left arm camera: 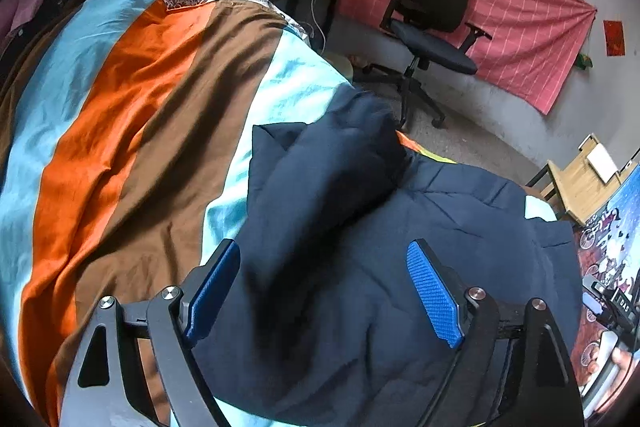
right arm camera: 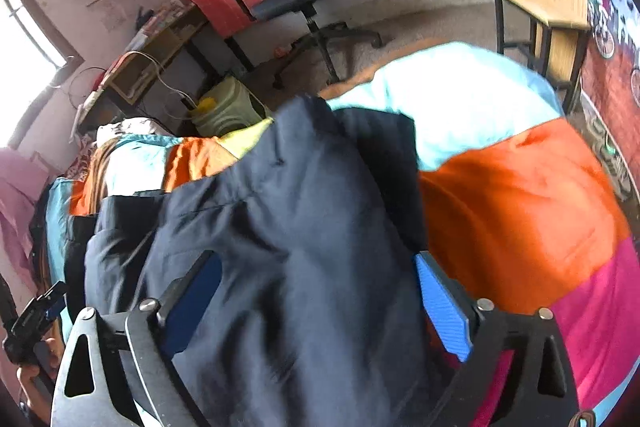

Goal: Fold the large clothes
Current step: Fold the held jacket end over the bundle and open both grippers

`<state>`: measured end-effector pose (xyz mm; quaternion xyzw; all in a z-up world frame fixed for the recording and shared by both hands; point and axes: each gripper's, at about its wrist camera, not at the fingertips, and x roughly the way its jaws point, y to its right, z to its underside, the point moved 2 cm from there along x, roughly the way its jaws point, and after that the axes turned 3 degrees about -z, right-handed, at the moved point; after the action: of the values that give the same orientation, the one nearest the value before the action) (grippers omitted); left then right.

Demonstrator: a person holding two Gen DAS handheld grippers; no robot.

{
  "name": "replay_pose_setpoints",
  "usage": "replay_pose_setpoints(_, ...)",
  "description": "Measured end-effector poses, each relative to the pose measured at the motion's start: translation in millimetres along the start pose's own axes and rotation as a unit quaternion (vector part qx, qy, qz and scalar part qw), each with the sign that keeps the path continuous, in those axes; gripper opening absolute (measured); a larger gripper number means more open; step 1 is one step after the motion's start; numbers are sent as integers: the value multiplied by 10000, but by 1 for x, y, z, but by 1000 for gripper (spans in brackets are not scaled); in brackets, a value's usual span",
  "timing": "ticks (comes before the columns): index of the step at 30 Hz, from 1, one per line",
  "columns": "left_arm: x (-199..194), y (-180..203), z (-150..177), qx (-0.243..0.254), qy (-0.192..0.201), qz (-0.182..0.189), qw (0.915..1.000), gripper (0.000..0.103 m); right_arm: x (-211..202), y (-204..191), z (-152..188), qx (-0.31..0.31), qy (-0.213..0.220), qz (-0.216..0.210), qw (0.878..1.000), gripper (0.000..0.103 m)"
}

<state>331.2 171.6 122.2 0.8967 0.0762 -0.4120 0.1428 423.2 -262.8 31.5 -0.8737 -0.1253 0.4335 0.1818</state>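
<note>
Navy garment (left arm camera: 360,227) lies bunched on the striped bedspread (left arm camera: 132,131), part doubled over itself, toward the bed's near edge. Left gripper (left arm camera: 326,291) has its jaws spread wide, blue pads clear of the cloth, gripping nothing. Right gripper (right arm camera: 320,307) is the same: wide apart, fabric below and between the pads but not pinched. Both angle down over the garment, probably letting a fold settle flat. Office chair (left arm camera: 432,27) stands far off on the floor.

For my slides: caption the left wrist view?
Open left gripper over a dark navy garment on a striped bedspread.
</note>
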Motion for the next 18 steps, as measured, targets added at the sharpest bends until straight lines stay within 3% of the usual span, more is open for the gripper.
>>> replay_pose_setpoints(3,-11,4,5,8,158,-68,9999,97,-12,-14,4,-222,234,99,9994,103)
replay_pose_setpoints(18,-80,35,50,358,1227,-113,9917,101,-63,-57,52,-1180,1031,466,9865,103)
